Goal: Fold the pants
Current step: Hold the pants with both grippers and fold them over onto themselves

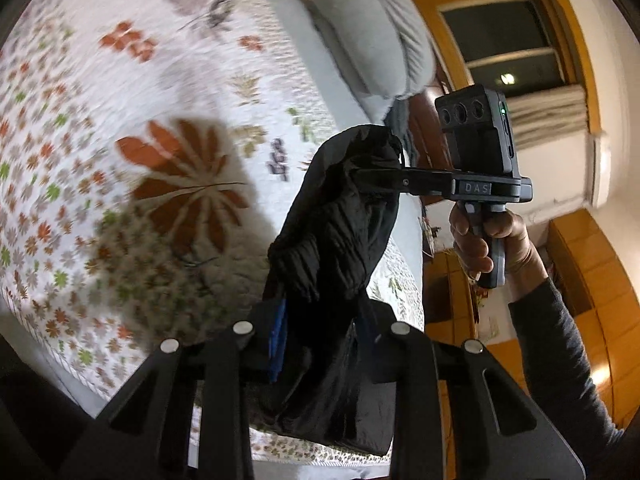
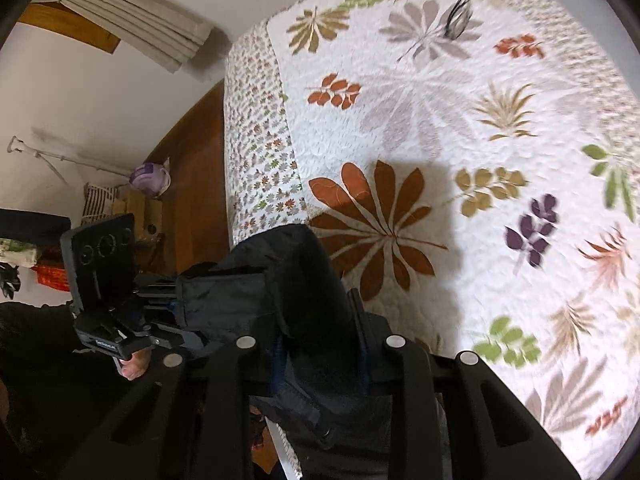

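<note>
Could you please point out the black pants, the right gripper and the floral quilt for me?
black pants point(image 1: 340, 216): left wrist view, on the bunched hanging cloth.
right gripper point(image 1: 372, 178): left wrist view, where its fingers pinch the cloth.
floral quilt point(image 2: 440, 92): right wrist view, on bare white quilting.

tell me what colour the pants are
Black pants, clearest in the left wrist view.

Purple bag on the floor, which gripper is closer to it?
Left, probably. The left gripper is out on the side of the purple bag, beside the bed; the right gripper is farther off, by the quilt.
</note>
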### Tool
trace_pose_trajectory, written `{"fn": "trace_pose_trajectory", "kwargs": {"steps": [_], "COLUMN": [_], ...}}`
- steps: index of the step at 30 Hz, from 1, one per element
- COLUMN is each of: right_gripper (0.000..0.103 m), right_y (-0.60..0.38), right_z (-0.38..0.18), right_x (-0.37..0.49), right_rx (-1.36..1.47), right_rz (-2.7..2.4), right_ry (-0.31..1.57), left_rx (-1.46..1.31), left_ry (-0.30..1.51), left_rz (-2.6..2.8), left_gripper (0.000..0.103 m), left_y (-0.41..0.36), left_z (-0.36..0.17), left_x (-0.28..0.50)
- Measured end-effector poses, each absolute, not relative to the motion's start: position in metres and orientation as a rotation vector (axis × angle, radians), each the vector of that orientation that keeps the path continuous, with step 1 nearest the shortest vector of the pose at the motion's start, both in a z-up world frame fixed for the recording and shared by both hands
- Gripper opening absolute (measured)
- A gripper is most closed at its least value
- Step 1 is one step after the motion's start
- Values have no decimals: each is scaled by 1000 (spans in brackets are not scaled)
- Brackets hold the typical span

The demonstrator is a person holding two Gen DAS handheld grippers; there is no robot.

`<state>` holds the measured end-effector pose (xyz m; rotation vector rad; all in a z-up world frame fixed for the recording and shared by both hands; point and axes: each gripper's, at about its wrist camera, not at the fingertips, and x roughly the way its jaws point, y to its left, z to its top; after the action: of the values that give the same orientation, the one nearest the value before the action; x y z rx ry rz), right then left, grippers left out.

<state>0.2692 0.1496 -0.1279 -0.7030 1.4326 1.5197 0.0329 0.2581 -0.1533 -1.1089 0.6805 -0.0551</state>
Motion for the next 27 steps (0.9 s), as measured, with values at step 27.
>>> {"fn": "trace_pose_trajectory", "kwargs": {"steps": [27], "right_gripper": [27], "right_y": [-40], "right_z": [-19], "right_x": [269], "right_rx": [-521], "right_rz": [1326], "right_ry": [1268], "left_rx": [-783], "left_ry": [670], "left_rz": [-253], "left_gripper": [27], "left_y": [119], "left_z": [-45], "left_x": [55]}}
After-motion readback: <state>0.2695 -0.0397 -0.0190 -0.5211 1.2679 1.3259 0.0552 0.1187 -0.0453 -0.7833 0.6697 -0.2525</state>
